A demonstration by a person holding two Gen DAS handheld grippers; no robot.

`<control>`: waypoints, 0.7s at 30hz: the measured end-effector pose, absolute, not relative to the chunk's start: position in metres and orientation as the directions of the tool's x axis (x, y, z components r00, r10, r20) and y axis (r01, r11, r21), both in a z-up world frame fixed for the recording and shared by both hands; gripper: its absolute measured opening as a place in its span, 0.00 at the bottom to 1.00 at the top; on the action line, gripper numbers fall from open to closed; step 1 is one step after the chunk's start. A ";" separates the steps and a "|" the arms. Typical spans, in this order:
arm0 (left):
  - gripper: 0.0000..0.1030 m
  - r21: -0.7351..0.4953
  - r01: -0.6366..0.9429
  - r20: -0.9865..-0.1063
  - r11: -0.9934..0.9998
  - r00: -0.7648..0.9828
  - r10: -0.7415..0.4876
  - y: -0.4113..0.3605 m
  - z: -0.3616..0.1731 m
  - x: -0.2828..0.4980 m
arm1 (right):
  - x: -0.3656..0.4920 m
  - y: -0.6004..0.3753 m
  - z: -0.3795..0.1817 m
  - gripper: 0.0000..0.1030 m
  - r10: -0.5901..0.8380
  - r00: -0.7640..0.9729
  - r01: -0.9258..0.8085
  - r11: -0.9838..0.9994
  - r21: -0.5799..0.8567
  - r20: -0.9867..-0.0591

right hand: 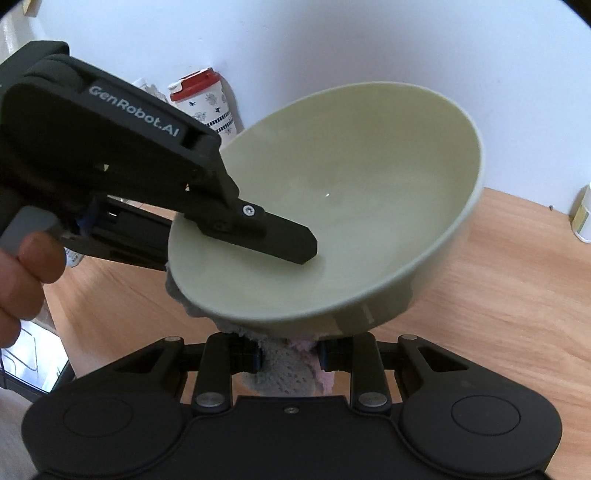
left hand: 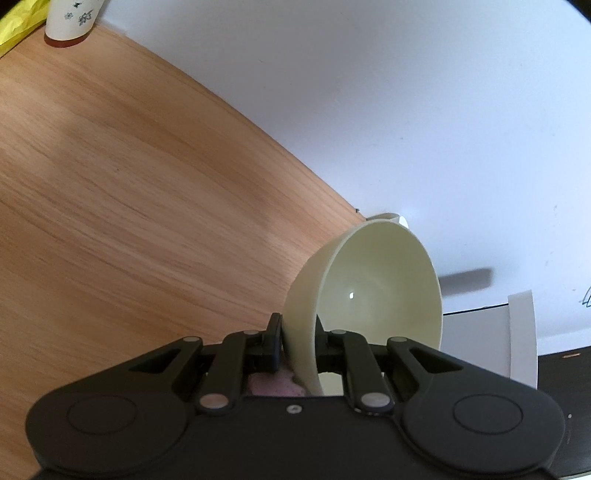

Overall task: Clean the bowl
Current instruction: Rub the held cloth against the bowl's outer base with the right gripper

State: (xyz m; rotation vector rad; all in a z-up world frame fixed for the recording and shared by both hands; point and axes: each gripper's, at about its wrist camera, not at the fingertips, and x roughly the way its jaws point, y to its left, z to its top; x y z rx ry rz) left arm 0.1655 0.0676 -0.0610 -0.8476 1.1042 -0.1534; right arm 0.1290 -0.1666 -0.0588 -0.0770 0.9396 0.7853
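Observation:
A pale green bowl (left hand: 384, 291) is held tilted above the wooden table, its inside bare. My left gripper (left hand: 297, 343) is shut on the bowl's rim, one finger inside and one outside; it also shows in the right wrist view (right hand: 291, 247) reaching in from the left. My right gripper (right hand: 290, 356) is shut on a grey and pink cloth (right hand: 291, 373), pressed against the underside of the bowl (right hand: 351, 206). A bit of the cloth (left hand: 275, 384) shows below the bowl in the left wrist view.
The wooden table (left hand: 129, 192) meets a white wall. A white flowered cup with a red lid (right hand: 205, 99) stands at the back. A yellow cloth (left hand: 18, 26) lies beside the cup. A white bottle (right hand: 583, 214) stands at the right edge.

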 end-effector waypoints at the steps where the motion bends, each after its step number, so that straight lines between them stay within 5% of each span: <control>1: 0.12 -0.666 -0.290 -0.723 0.687 0.477 -0.500 0.068 -0.061 0.166 | 0.126 -0.168 -0.058 0.29 0.565 0.346 -0.644 0.724 0.248 -0.749; 21: 0.12 -0.614 -0.331 -0.765 0.716 0.472 -0.437 0.069 -0.073 0.171 | 0.082 -0.211 -0.018 0.28 0.533 0.378 -0.723 0.681 0.119 -0.757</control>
